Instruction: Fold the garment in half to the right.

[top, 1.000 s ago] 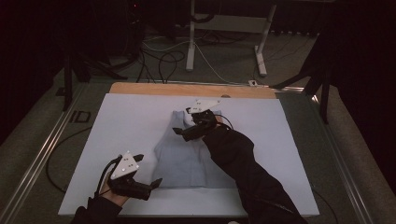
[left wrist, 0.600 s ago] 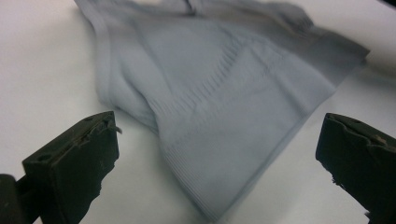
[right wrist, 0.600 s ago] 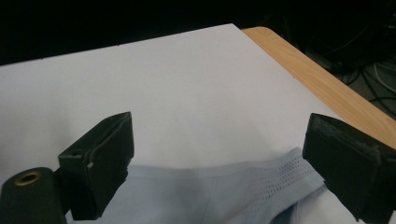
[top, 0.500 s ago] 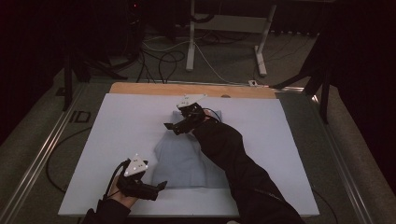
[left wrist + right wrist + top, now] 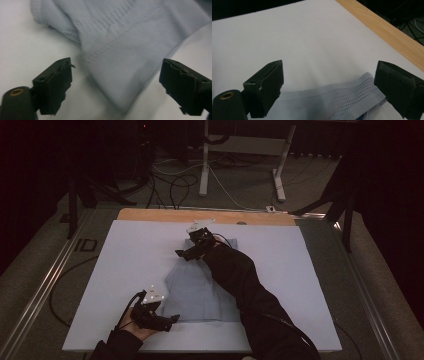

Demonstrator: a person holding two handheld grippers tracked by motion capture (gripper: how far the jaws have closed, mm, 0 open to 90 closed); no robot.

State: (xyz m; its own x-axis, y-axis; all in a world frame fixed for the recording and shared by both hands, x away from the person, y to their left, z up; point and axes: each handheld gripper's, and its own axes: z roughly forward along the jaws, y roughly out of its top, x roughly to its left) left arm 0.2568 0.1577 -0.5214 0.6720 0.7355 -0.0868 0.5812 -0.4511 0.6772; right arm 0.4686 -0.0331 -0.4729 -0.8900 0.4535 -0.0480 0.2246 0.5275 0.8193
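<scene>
High view: a pale blue garment [image 5: 200, 287] lies flat on the white board [image 5: 125, 265]. Left gripper [image 5: 167, 321] sits at its near left corner — jaws spread but just closing, cloth between them unpinched. Right gripper [image 5: 184, 255] hovers at the far edge, jaws spread wide — holding nothing.

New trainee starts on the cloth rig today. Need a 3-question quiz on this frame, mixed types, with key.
1. True or false: the left claw is clamped on the garment.
2. Which part of the garment lies between the right claw's jaws? A) ribbed, perforated band B) a button C) a zip
3. Fill in: beyond the white mat, the far edge of the table shows a strip of ____.

Key: 1 false, its jaws stand apart around a corner; 2 A; 3 wood.
</scene>
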